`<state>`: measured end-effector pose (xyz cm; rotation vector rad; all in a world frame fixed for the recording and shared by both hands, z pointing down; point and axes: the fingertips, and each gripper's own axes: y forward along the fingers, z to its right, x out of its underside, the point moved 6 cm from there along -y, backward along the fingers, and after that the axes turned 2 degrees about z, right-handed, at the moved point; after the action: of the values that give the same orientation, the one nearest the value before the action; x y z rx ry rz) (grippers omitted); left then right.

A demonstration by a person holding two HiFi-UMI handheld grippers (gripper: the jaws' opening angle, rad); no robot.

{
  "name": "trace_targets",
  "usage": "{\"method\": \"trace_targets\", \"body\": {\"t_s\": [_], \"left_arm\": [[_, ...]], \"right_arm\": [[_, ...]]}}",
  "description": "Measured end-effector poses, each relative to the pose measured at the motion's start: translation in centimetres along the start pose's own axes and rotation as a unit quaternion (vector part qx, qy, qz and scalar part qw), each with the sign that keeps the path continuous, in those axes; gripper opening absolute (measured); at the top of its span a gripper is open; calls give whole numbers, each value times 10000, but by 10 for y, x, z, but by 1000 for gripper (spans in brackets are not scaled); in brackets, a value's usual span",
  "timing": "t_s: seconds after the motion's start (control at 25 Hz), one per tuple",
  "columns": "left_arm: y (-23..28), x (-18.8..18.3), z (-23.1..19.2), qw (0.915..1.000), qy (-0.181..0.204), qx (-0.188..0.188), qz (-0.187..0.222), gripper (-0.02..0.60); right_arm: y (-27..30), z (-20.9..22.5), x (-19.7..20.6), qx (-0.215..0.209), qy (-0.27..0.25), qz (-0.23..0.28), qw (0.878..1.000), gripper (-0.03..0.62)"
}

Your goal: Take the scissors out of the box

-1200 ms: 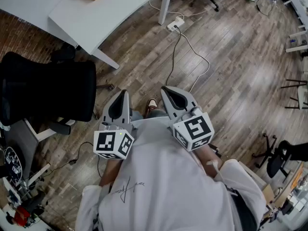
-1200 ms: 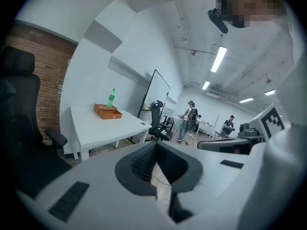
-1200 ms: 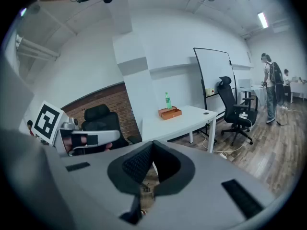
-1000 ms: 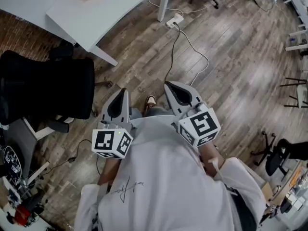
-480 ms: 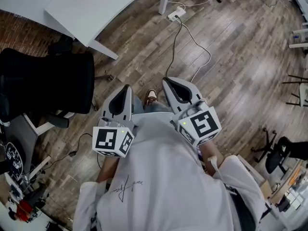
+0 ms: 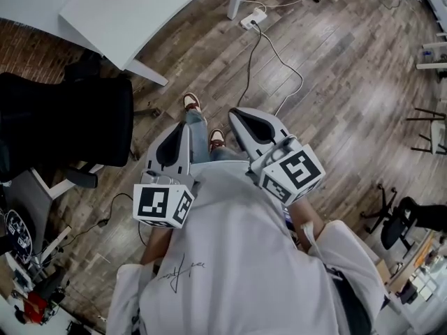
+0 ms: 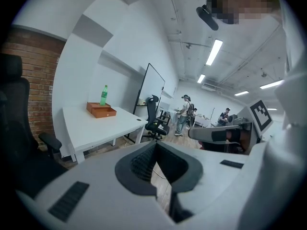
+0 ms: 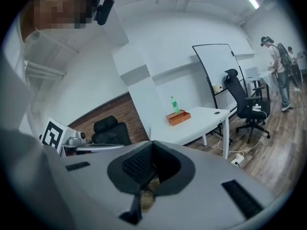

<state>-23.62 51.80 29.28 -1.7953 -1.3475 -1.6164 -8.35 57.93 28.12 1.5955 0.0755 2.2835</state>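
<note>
The left gripper [image 6: 179, 130] and right gripper [image 6: 236, 115] are both clenched on nothing. They sit side by side, jaws together, close to the person's chest and pointing out over the floor [image 6: 335, 82]. The box [image 7: 101, 110] lies far ahead and to the left, on the table [image 7: 96, 128] beside a bottle [image 7: 103, 95], well apart from both. The left gripper looks slightly nearer. No scissors show. They are presumably inside the box, so their long axis cannot be told.

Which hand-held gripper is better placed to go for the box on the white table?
Left, slightly: left hand-held gripper is on the table side. Both shut, empty, far from the box.
</note>
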Motion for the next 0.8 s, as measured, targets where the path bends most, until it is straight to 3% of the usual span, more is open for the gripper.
{"method": "trace_targets", "body": {"t_s": [0.28, 0.8], "left_arm": [[30, -21, -22, 9998, -56, 193, 47, 3], [91, -71, -74, 9996, 113, 202, 133, 5]], "right_arm": [[31, 20, -14, 19, 264, 24, 9996, 9], [104, 46, -57, 62, -139, -70, 9999, 9]]}}
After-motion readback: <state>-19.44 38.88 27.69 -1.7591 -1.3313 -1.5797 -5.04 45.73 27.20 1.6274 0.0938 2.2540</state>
